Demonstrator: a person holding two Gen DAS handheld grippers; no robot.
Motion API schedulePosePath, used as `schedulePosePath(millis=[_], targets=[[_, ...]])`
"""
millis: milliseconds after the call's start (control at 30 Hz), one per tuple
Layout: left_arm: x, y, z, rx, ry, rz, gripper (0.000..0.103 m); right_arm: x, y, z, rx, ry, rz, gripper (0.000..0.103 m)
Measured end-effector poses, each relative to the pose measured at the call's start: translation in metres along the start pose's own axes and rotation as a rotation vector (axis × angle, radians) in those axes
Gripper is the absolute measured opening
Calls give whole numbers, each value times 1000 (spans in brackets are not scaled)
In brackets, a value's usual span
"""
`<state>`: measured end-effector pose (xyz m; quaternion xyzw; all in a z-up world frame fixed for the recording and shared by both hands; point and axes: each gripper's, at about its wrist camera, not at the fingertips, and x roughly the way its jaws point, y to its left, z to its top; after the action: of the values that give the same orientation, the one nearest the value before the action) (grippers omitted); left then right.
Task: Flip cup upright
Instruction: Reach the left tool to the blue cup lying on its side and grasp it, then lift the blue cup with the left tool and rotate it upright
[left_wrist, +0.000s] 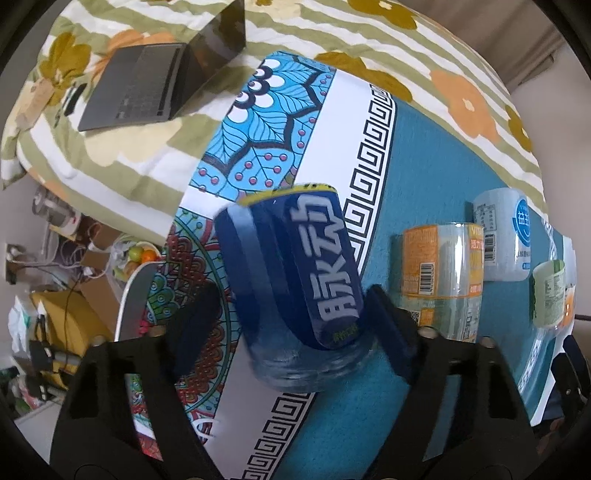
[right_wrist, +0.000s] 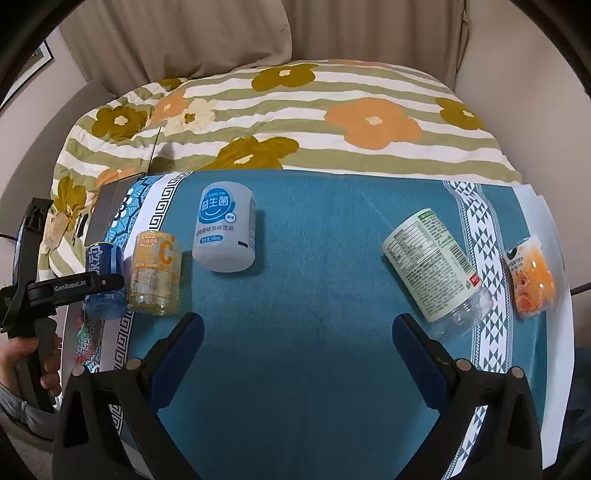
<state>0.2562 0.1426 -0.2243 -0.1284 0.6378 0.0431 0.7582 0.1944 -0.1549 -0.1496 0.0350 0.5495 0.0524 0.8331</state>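
A blue-labelled cup (left_wrist: 295, 280) stands between the fingers of my left gripper (left_wrist: 291, 325), at the left of the blue cloth (right_wrist: 314, 229); the jaws stand on either side of it, and contact is not clear. The same cup (right_wrist: 103, 280) shows far left in the right wrist view, with the left gripper (right_wrist: 74, 286) across it. Beside it stand an orange-labelled cup (right_wrist: 157, 273) and a white cup (right_wrist: 225, 229). A green-labelled cup (right_wrist: 436, 266) lies on its side at the right. My right gripper (right_wrist: 299, 332) is open and empty above the cloth's middle.
An orange snack packet (right_wrist: 532, 280) lies at the cloth's right border. A laptop (left_wrist: 159, 74) sits open on the flowered quilt (right_wrist: 295, 122) behind the cloth. Clutter and boxes (left_wrist: 55, 295) fill the floor to the left.
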Motion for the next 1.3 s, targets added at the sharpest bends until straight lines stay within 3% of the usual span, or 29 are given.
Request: schedulePosePath(millis=[33,333,700,967,1300], targets=[[0,0,0,2,0,-3,71,1,1,0,0,1,0,102],[-15,-1,-11,20,-43,-9,71,-6,3,-6,-7,-18,12,102],[-72,-27,-47,44,-150,-10,71,-39,-13,-28,-28,-80,41,102],[-89,-90,-95,140,-163,-70,71,-65,-48,-53,-29,-113,56,102],[-56,-183,-160,305,-84,-143,71,-78,-104,-91,-17,-121,45,102]])
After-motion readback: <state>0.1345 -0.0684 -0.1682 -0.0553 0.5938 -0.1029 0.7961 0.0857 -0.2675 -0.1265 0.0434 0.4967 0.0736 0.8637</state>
